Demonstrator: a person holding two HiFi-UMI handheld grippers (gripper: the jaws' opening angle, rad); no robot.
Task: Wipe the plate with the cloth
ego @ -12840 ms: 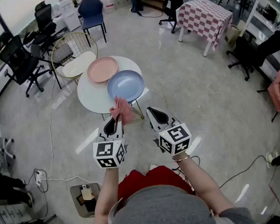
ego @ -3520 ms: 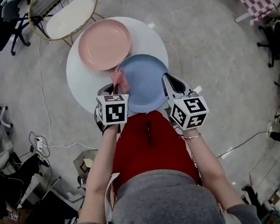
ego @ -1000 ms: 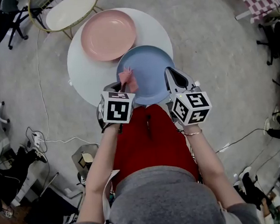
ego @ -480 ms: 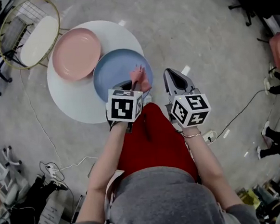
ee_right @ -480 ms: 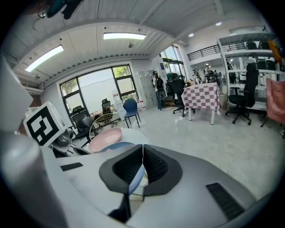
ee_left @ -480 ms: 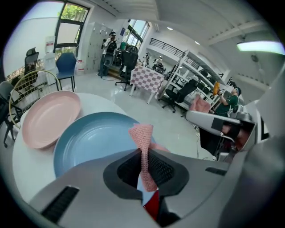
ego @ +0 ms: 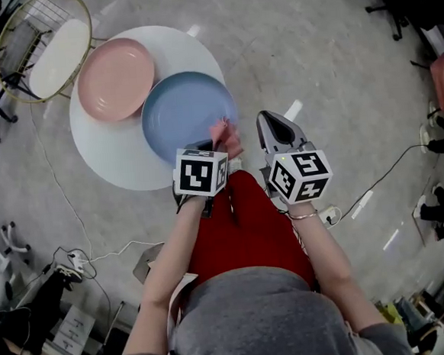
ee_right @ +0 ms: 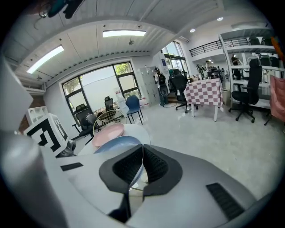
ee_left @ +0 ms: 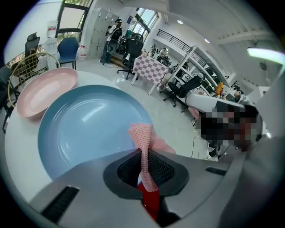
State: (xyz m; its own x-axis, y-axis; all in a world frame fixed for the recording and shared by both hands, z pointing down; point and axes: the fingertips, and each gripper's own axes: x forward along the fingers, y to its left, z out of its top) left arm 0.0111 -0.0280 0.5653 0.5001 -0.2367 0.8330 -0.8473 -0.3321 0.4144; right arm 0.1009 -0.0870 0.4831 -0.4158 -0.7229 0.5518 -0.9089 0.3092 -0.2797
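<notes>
While the left gripper (ee_left: 142, 156) pinches the pink cloth (ee_left: 142, 133) tight between its two jaws, the cloth sticks up over the blue plate (ee_left: 84, 129). In the head view it sits at the plate's 4 o'clock edge. I cannot tell if it touches the plate.

The blue plate rests on a round white table (ego: 113, 158), on the table's 3 o'clock side. A pink plate (ego: 115, 78) lies at the blue plate's 10 o'clock, and their rims meet.

The right gripper (ee_right: 142, 153) has its jaws pressed together with nothing between them. It is at the left gripper's 3 o'clock, off the table and above the floor (ego: 313, 66).

The floor is grey and shiny, with thin cables (ego: 57, 216) lying on it. A gold wire chair (ego: 51, 52) with a white seat stands at the table's 10 o'clock. Far back in the room there is a table with a checked cover (ee_right: 202, 91), black office chairs (ee_right: 249, 95), big windows (ee_right: 98, 89) and long ceiling lights (ee_right: 124, 33).
</notes>
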